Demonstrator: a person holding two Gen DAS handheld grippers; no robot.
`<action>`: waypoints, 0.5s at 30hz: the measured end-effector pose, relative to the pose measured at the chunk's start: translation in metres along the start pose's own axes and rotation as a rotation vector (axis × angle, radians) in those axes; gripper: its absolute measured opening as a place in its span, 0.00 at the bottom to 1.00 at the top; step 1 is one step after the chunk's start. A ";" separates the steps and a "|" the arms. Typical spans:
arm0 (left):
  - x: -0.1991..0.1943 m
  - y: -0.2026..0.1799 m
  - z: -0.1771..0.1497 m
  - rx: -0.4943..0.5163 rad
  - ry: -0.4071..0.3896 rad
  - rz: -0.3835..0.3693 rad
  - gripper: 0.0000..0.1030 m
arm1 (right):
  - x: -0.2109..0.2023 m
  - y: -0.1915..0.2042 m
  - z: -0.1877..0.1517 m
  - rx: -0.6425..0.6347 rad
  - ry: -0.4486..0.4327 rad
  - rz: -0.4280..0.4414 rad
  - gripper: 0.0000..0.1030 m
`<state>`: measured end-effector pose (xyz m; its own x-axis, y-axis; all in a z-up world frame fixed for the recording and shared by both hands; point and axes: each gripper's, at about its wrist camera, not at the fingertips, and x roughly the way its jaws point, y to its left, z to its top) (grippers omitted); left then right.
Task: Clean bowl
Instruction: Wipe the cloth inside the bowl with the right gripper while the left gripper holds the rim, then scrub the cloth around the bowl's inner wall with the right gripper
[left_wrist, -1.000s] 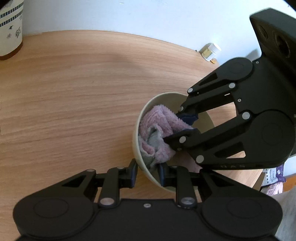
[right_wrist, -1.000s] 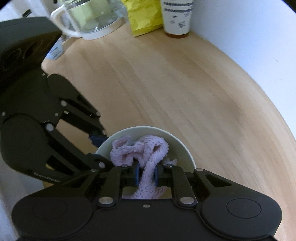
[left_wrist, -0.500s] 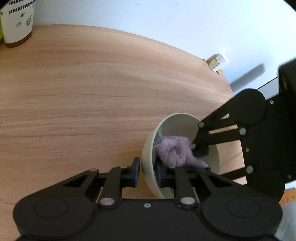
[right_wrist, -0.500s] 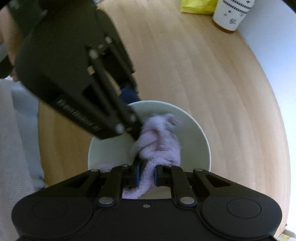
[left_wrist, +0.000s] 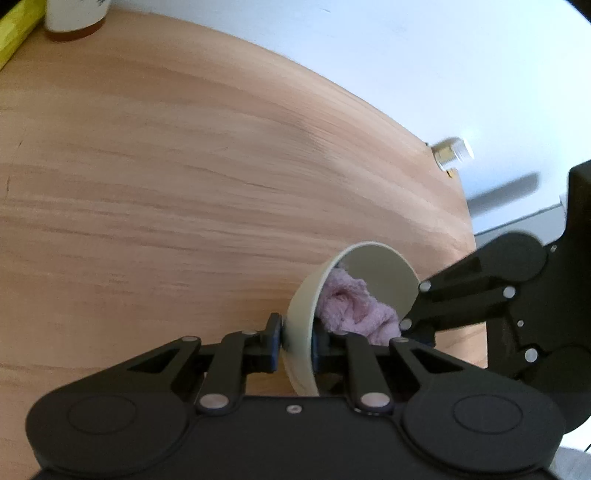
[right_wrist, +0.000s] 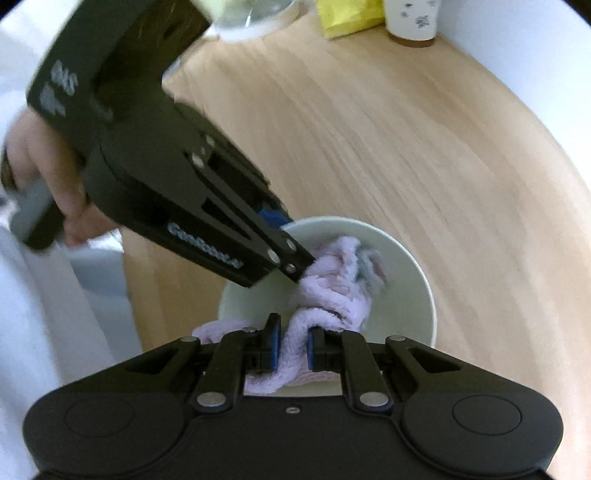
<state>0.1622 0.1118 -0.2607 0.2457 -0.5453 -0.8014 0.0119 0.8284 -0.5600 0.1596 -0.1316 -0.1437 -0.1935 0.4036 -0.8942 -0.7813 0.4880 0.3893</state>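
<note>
A pale cream bowl (left_wrist: 373, 269) is tilted on its side above the wooden table. My left gripper (left_wrist: 297, 345) is shut on the bowl's near rim, one finger outside and one inside. A pink fluffy cloth (left_wrist: 351, 306) lies bunched inside the bowl. In the right wrist view the bowl (right_wrist: 406, 295) opens toward me, and my right gripper (right_wrist: 291, 349) is shut on the pink cloth (right_wrist: 332, 284), which is pressed into the bowl. The left gripper's fingers (right_wrist: 273, 236) clamp the bowl's far left rim there.
The round wooden table (left_wrist: 184, 184) spreads behind the bowl. A patterned paper cup (right_wrist: 412, 18), a yellow packet (right_wrist: 345, 14) and a clear glass jug (right_wrist: 255, 11) stand at its far edge. A small white jar (left_wrist: 452, 153) sits at the table's right edge. The bowl is near the table's edge.
The bowl has tilted further onto its side in my left gripper. The cloth has shifted round inside the bowl with my right gripper. Both views have swung.
</note>
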 end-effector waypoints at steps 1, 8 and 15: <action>0.000 0.000 0.001 -0.005 -0.003 0.003 0.13 | 0.000 -0.005 -0.001 0.044 -0.017 0.027 0.16; -0.002 0.005 0.000 -0.058 -0.015 0.008 0.12 | 0.005 -0.019 -0.010 0.214 -0.076 0.146 0.15; 0.000 0.005 0.000 -0.054 -0.021 0.019 0.13 | 0.034 -0.010 0.006 0.150 -0.016 0.072 0.12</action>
<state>0.1628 0.1159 -0.2637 0.2657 -0.5259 -0.8080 -0.0455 0.8303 -0.5554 0.1644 -0.1187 -0.1767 -0.2354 0.4538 -0.8594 -0.6681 0.5667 0.4822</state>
